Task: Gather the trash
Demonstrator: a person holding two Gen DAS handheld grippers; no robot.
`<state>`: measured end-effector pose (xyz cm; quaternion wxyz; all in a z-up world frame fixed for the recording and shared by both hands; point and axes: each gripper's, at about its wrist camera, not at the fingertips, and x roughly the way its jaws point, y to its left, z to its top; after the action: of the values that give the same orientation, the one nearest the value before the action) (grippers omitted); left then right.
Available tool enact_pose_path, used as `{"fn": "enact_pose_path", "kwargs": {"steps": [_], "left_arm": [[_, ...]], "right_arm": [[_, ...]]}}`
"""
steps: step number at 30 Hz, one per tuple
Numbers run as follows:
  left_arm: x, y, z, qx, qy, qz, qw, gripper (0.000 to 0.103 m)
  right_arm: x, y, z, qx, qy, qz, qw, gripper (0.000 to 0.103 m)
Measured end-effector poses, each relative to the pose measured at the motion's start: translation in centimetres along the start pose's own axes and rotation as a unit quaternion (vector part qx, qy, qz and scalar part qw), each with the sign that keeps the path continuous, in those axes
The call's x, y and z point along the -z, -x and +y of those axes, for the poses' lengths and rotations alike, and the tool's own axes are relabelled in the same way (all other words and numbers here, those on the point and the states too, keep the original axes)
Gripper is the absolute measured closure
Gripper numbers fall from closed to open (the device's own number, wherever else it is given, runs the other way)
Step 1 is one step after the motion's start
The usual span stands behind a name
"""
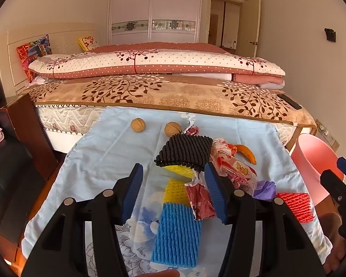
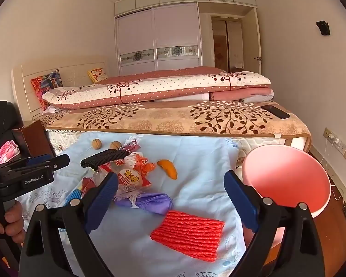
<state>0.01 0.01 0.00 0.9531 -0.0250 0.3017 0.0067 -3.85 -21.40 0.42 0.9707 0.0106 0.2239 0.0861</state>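
Left wrist view: the left hand-held gripper (image 1: 174,180) is hanging released over a counter covered by a pale blue cloth (image 1: 108,152), its blue pads spread with nothing pressed between them. Below the gap, a blue foam net (image 1: 176,237) and a yellow foam net (image 1: 175,190) are lying end to end near the counter's near edge; a black foam net (image 1: 184,150) is sitting beyond them toward the middle. A red wrapper (image 1: 201,202) is lying just beside the right pad. Two walnuts (image 1: 138,124) are resting near the far edge, by the bed (image 1: 173,92).

Right wrist view: the right hand-held gripper (image 2: 170,184) is also standing wide and released. A red foam net (image 2: 188,235) is lying under it near the counter's right edge, with a purple wrapper (image 2: 150,203) just beyond and a snack bag (image 2: 129,175) behind the left pad. A piece of orange peel (image 2: 168,168) is lying toward the middle. A pink bin (image 2: 288,177) is standing just off the right edge.
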Motion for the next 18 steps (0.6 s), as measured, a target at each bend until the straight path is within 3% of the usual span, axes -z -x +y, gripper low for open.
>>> {"fn": "enact_pose_path", "kwargs": {"steps": [18], "left_arm": [[-0.29,0.62,-0.28,0.003,0.003,-0.006,1.0000,0.047]], "right_arm": [[0.00,0.23,-0.30,0.022,-0.010,0.000,1.000,0.011]]}}
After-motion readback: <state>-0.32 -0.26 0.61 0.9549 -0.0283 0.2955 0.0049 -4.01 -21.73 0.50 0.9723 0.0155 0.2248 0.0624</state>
